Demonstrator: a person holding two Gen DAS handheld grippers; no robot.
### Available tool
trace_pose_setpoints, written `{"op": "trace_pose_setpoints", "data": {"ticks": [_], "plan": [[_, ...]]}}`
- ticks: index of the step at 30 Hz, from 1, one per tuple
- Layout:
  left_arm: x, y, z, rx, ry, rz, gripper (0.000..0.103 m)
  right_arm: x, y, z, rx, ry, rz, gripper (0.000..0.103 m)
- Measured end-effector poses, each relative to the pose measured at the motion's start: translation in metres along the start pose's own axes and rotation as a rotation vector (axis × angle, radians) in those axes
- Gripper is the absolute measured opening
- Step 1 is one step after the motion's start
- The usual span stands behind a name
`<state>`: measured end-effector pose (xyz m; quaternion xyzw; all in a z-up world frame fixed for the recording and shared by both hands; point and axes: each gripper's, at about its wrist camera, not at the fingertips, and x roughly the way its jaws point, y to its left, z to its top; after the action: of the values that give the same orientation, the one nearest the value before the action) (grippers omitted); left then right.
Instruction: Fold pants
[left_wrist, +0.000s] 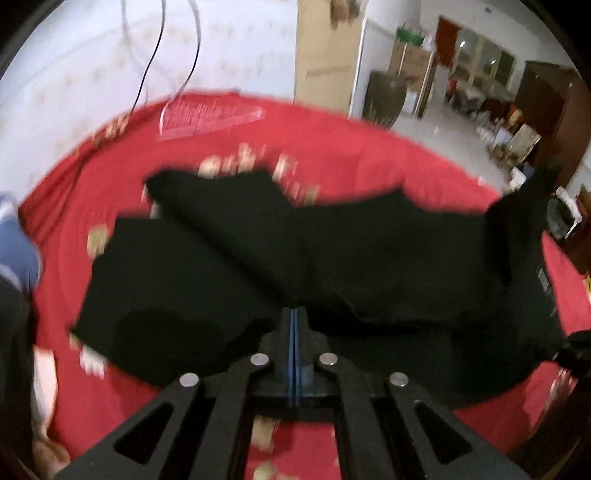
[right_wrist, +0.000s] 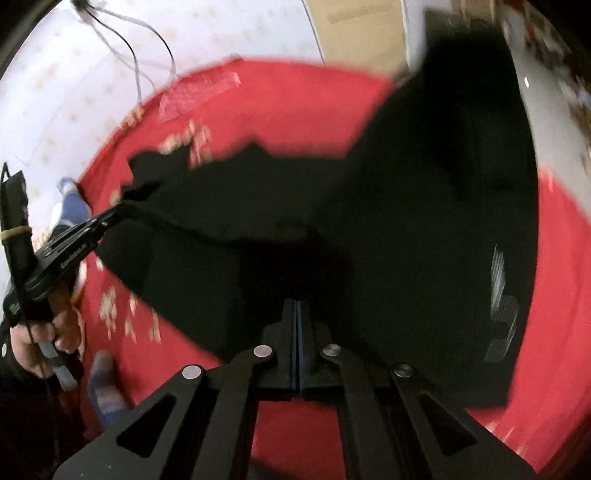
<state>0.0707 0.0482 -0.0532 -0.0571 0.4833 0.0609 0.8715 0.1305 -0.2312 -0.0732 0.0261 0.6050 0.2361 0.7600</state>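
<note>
Both my grippers clench the black pants (left_wrist: 295, 251), lifted over the red cloth (left_wrist: 314, 147). My left gripper (left_wrist: 294, 314) pinches one edge, my right gripper (right_wrist: 297, 310) another. Only the right view shows my hand (right_wrist: 40, 339) holding the left tool. Blur hides the fabric's folds.

- One pair of black pants (left_wrist: 332, 258), a single garment.
- Two grippers: the left gripper (left_wrist: 294, 314) and the right gripper (right_wrist: 297, 306).
- One red patterned tablecloth (left_wrist: 332, 147).
- One clear plastic sheet (left_wrist: 207, 114) lying on the cloth.
- Two thin cables (left_wrist: 155, 48) hanging against the wall.
- One large brown ceramic jar (left_wrist: 384, 98) on the floor.
</note>
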Motion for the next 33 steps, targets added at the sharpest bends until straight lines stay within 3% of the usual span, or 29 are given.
{"op": "trace_pose_setpoints", "data": {"ticks": [2, 5, 6, 7, 8, 9, 10, 11, 14, 17, 21, 26, 30, 31, 32, 33], "plan": [[-0.006, 0.009, -0.009, -0.049, 0.020, -0.012, 0.001, -0.004, 0.002, -0.004, 0.047, -0.010, -0.012, 0.000], [-0.024, 0.017, -0.006, -0.071, -0.022, -0.005, 0.002, -0.020, -0.002, -0.002, 0.106, -0.084, 0.004, 0.004], [-0.030, 0.016, -0.003, -0.082, -0.031, -0.011, 0.003, -0.027, -0.007, -0.001, 0.142, -0.114, -0.005, 0.009], [-0.031, 0.018, 0.002, -0.091, -0.037, -0.017, 0.005, -0.034, -0.013, -0.002, 0.187, -0.149, -0.014, 0.026], [-0.031, 0.018, 0.009, -0.095, -0.046, -0.018, 0.014, -0.040, -0.019, -0.005, 0.223, -0.177, -0.011, 0.046], [-0.028, 0.019, 0.015, -0.092, -0.053, -0.014, 0.034, -0.045, -0.026, -0.007, 0.260, -0.207, 0.001, 0.053], [-0.023, 0.016, 0.023, -0.087, -0.059, -0.013, 0.043, -0.047, -0.032, -0.007, 0.291, -0.231, 0.002, 0.065], [-0.018, 0.014, 0.028, -0.080, -0.064, -0.014, 0.052, -0.048, -0.035, -0.006, 0.304, -0.242, -0.005, 0.066], [0.006, 0.000, 0.053, -0.028, -0.064, 0.018, 0.053, -0.047, -0.052, 0.001, 0.356, -0.285, -0.060, 0.066], [0.036, -0.012, 0.073, 0.022, -0.044, 0.059, 0.053, -0.053, -0.062, 0.009, 0.353, -0.365, -0.119, 0.067], [0.069, -0.016, 0.091, 0.042, -0.024, 0.136, 0.053, -0.045, -0.056, 0.024, 0.277, -0.373, -0.154, 0.072], [0.082, -0.012, 0.099, 0.030, -0.027, 0.178, 0.053, -0.047, -0.051, 0.041, 0.241, -0.420, -0.058, 0.072], [0.094, -0.015, 0.103, 0.038, -0.008, 0.222, 0.053, -0.037, -0.054, 0.070, 0.311, -0.427, -0.033, 0.072], [0.097, -0.018, 0.102, 0.056, -0.002, 0.247, 0.050, -0.035, -0.058, 0.077, 0.332, -0.431, -0.041, 0.072], [0.098, -0.020, 0.101, 0.066, -0.002, 0.260, 0.024, -0.033, -0.062, 0.084, 0.358, -0.434, -0.067, 0.072], [0.098, -0.022, 0.099, 0.073, 0.002, 0.268, 0.007, -0.033, -0.067, 0.086, 0.372, -0.437, -0.066, 0.068]]}}
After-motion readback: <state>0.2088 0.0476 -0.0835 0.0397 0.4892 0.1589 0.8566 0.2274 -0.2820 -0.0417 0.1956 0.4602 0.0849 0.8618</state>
